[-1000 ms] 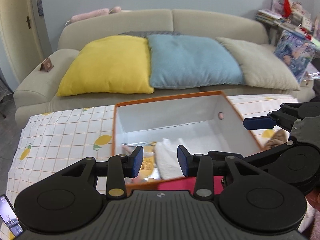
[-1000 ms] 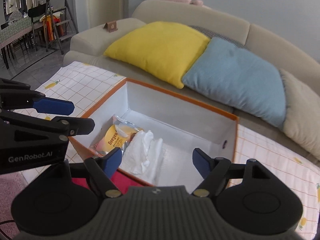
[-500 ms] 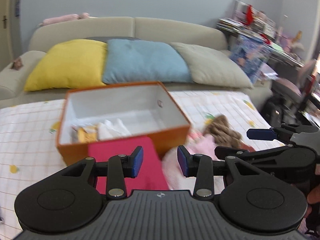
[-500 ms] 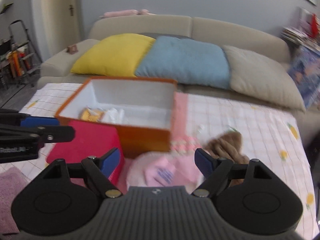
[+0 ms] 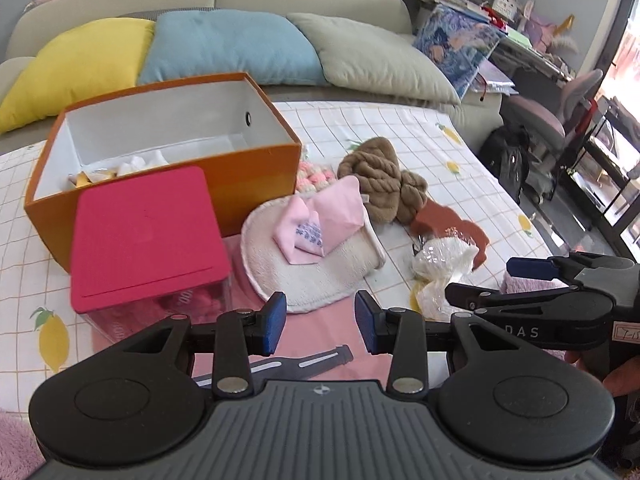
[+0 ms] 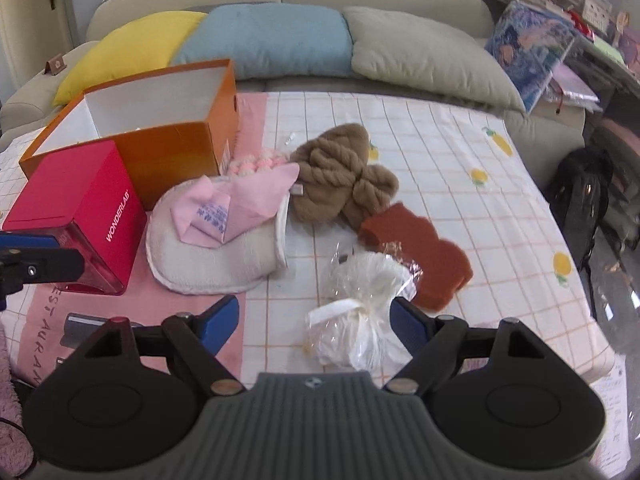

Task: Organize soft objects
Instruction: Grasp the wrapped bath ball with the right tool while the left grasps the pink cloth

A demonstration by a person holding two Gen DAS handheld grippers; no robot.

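The red box [image 5: 144, 236] hides part of the orange box [image 5: 256, 168].

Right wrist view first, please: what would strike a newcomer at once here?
The orange box at the left, open, with a red container before it. In the middle, a pink cloth lies on a cream mitt, brown yarn beside them. Nearest, a clear-wrapped white bundle sits between the right gripper fingers.

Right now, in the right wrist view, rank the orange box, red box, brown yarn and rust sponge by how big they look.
1. Orange box, largest.
2. Red box, though it sits nearer the camera, which inflates it.
3. Brown yarn.
4. Rust sponge, smallest, but close to the yarn, so that pair is unsure.
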